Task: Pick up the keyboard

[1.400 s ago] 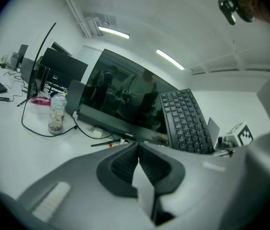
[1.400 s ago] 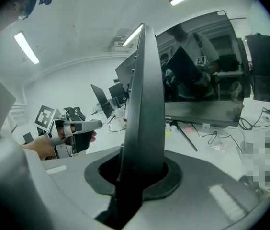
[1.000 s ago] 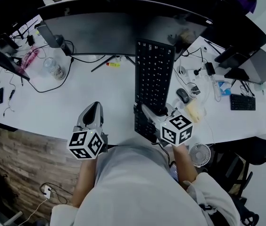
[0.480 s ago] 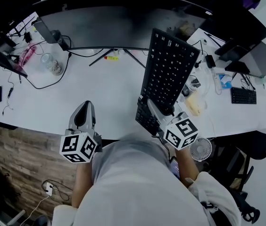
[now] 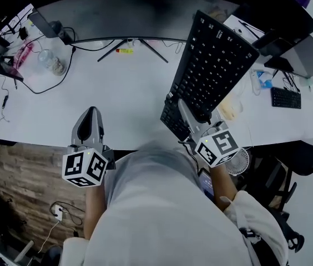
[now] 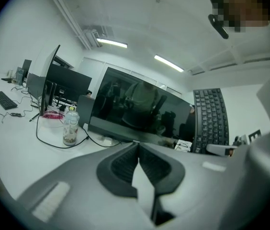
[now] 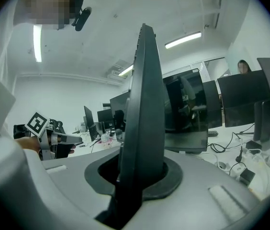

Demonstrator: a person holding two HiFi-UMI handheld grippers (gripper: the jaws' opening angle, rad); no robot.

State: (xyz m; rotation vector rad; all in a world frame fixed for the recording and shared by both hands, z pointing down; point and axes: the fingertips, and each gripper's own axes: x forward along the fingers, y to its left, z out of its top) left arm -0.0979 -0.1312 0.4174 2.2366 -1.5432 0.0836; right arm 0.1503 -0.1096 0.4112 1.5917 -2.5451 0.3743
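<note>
My right gripper [image 5: 193, 111] is shut on the near short end of the black keyboard [image 5: 215, 65]. The keyboard is lifted off the white desk [image 5: 129, 93] and slants up and to the right, with its keys facing the head camera. In the right gripper view the keyboard [image 7: 142, 104] stands edge-on between the pads of the right gripper [image 7: 139, 172]. My left gripper [image 5: 90, 112] hovers over the desk's front edge to the left, shut and holding nothing. In the left gripper view the left gripper [image 6: 137, 146] has its tips together, and the keyboard [image 6: 210, 119] shows at the right.
A wide curved monitor [image 5: 129, 10] on a two-legged stand spans the back of the desk. A clear jar [image 5: 51, 64] and black cables lie at back left. At right are a small keyboard [image 5: 286, 97], plugs and further monitors. A small fan [image 5: 237, 162] sits below the desk edge.
The keyboard has risen and swung its far end to the right, with the right gripper shut on it. The left gripper has drawn back a little to the left.
</note>
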